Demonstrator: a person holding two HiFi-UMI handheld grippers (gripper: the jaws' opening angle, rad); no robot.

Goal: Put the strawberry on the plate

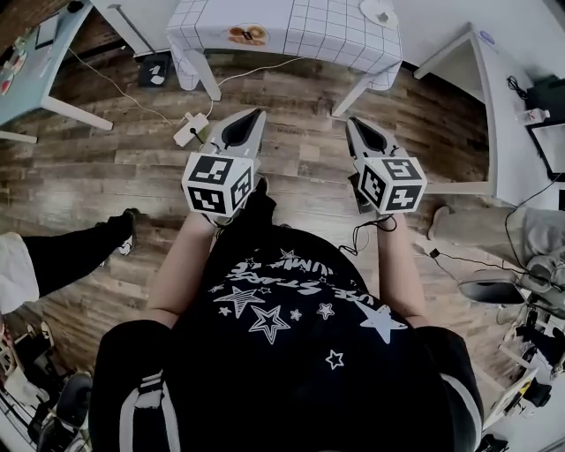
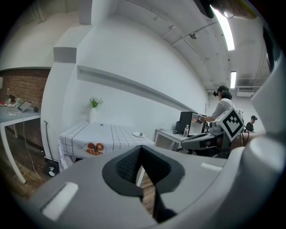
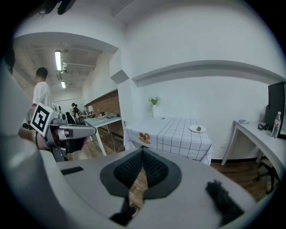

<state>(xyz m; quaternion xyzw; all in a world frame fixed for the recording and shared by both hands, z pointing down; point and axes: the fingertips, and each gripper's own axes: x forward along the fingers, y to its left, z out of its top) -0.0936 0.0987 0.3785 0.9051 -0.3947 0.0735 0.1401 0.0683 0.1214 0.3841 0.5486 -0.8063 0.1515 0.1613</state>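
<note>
Jaws together, empty, on left hand-held gripper (image 1: 259,113) and right hand-held gripper (image 1: 351,123); ribbed black pads (image 3: 130,168).

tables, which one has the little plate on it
The middle table, straight ahead under the white checked cloth; the plate sits near its right end. The blue table at left and white desk at right have no cloth.
</note>
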